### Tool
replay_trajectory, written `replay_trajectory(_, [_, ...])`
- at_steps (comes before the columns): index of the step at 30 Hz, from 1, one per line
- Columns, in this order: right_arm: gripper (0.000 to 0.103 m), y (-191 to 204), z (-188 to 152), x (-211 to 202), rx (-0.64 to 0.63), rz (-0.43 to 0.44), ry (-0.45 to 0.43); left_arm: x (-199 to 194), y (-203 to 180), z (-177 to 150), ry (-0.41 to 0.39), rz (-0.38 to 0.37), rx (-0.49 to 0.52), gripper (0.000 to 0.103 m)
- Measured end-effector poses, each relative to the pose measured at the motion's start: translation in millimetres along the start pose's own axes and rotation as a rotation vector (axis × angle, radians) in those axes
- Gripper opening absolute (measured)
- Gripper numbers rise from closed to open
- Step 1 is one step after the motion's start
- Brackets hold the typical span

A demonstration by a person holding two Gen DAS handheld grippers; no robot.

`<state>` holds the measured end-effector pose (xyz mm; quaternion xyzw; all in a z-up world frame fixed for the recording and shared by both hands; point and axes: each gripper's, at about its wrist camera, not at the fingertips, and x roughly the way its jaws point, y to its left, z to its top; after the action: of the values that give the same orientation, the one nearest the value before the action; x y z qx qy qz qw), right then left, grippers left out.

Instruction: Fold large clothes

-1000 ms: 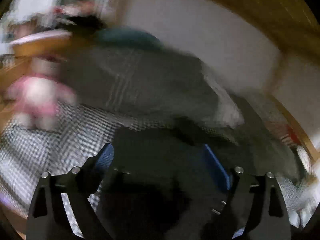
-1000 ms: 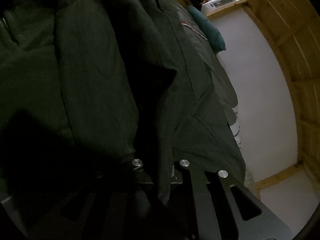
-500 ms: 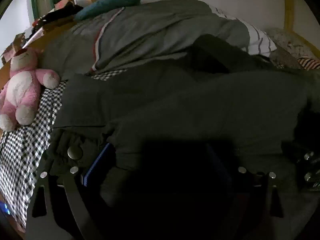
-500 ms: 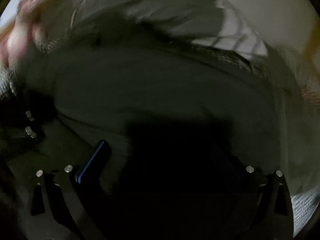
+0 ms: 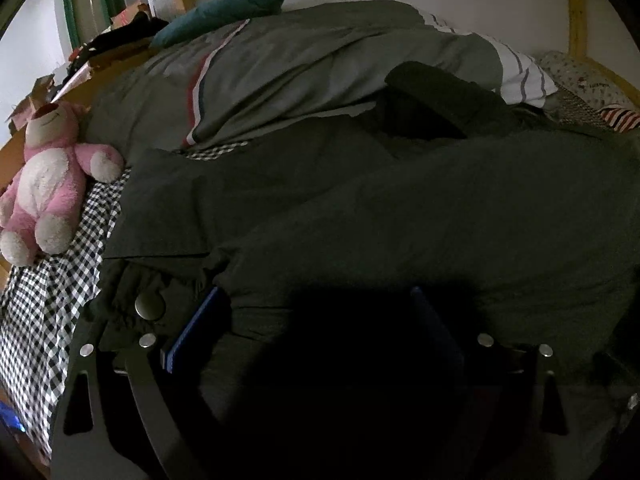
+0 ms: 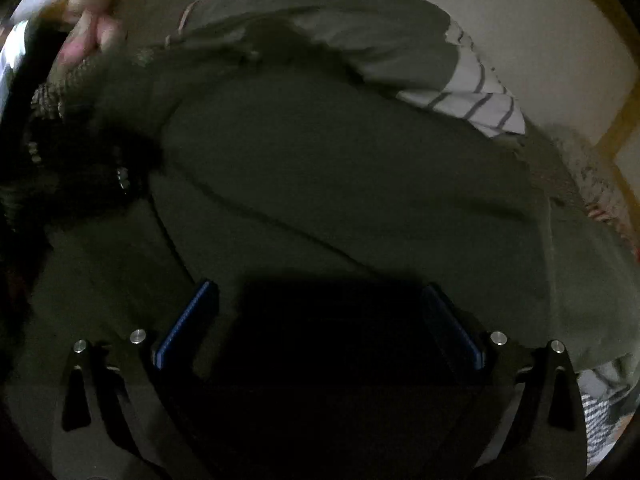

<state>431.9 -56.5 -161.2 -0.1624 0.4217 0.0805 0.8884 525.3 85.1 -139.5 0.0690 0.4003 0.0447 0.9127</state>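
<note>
A large dark green jacket (image 5: 360,200) lies spread across the bed, one sleeve folded over its body; it also fills the right wrist view (image 6: 340,180). A metal snap button (image 5: 150,306) shows at its near left corner. My left gripper (image 5: 316,312) is open, its blue-padded fingers (image 5: 196,328) just above the jacket's near edge, nothing between them. My right gripper (image 6: 318,312) is open too, low over the jacket, its fingers (image 6: 184,320) apart and empty.
A pink plush bear (image 5: 48,184) lies on the black-and-white checked sheet (image 5: 44,300) at the left. A grey duvet (image 5: 300,68) with stripes and a teal pillow (image 5: 228,8) lie behind the jacket. A white wall and wooden bed frame (image 5: 576,12) stand beyond.
One second ago my right gripper was shut on the jacket's cloth; now it is open and the jacket lies on the bed. Both views have settled low over the jacket.
</note>
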Motion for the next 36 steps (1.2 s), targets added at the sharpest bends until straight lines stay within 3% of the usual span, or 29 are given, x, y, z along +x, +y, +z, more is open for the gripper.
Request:
replay_trajectory(2, [0.099, -30, -23, -14, 0.055, -0.017, 0.006, 0, -1, -1, -0.004, -0.005, 0.004, 0.093])
replay_trajectory(4, [0.1, -68, -49, -33, 0.111, -0.1, 0.019, 1, -1, -1, -0.005, -0.001, 0.006, 0.093])
replay_trajectory(7, [0.1, -102, -79, -65, 0.284, -0.099, 0.014, -3, 0, -1, -0.017, 0.004, 0.005, 0.093])
replay_trajectory(10, [0.1, -65, -88, -105, 0.232, -0.021, -0.089, -47, 5, -13, -0.084, -0.037, -0.032, 0.093])
replay_trajectory(12, [0.1, -15, -92, -113, 0.105, 0.043, -0.107, -98, 8, -40, -0.152, -0.094, -0.06, 0.093])
replay_trajectory(14, [0.1, 26, -108, -102, 0.003, 0.042, -0.071, -123, 2, -76, -0.137, -0.112, -0.045, 0.094])
replay_trajectory(16, [0.099, 39, -119, -78, -0.013, 0.024, -0.029, -122, -3, -112, -0.055, -0.074, -0.03, 0.094])
replay_trajectory(17, [0.099, 36, -129, -71, 0.018, 0.051, -0.061, -115, 0, -130, -0.003, -0.065, -0.038, 0.094])
replay_trajectory(19, [0.099, 32, -140, -78, 0.042, 0.065, -0.074, -117, 8, -150, -0.033, -0.061, -0.016, 0.094])
replay_trajectory(21, [0.099, 29, -163, -97, 0.081, 0.017, -0.082, -133, 19, -164, -0.054, -0.025, -0.015, 0.094])
replay_trajectory(24, [0.1, 31, -188, -119, 0.153, -0.024, -0.144, -155, 24, -184, -0.153, 0.018, -0.007, 0.095])
replay_trajectory(26, [0.1, 49, -185, -120, 0.123, -0.002, -0.196, -143, 16, -198, -0.111, 0.027, 0.053, 0.095])
replay_trajectory(29, [0.099, 75, -199, -106, 0.036, -0.099, -0.176, -145, 24, -216, -0.099, 0.033, 0.063, 0.095])
replay_trajectory(33, [0.099, 49, -246, -112, 0.13, -0.136, -0.047, -156, 48, -240, -0.044, 0.064, 0.047, 0.095])
replay_trajectory(36, [0.1, 45, -262, -132, 0.186, -0.144, -0.086, -168, 55, -251, -0.067, 0.071, -0.012, 0.095])
